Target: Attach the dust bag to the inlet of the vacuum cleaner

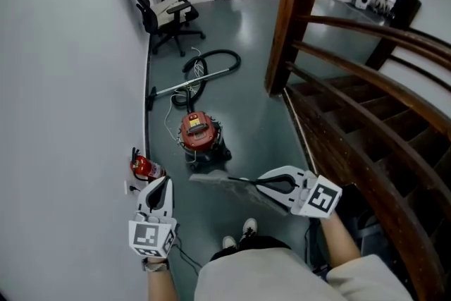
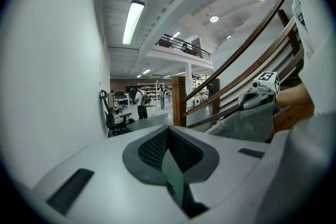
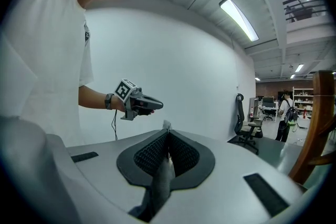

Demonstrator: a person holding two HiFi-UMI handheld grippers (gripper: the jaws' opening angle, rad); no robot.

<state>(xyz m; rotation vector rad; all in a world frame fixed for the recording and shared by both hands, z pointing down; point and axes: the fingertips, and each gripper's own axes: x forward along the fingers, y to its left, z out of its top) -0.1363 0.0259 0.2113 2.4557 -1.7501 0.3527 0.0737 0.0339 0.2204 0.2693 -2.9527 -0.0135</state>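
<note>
1. Right gripper [image 1: 254,183] pinches the grey dust bag [image 1: 215,181] by a thin edge; left gripper [image 1: 161,185] is pressed together, empty.
2. Vacuum cleaner [image 1: 199,132] stands on the floor ahead, well apart.
3. So thin a pinch could let the bag slip.

I count two grippers: left gripper [image 1: 164,185], right gripper [image 1: 248,184]. I see one dust bag [image 1: 215,181], one vacuum cleaner [image 1: 199,132], one fire extinguisher [image 1: 144,167], one office chair [image 1: 166,15].

Before us the vacuum cleaner [image 1: 199,132], dust bag [image 1: 213,181] nearer, fire extinguisher [image 1: 144,167] left of it, staircase [image 1: 366,116] right, office chair [image 1: 166,15] behind
</note>
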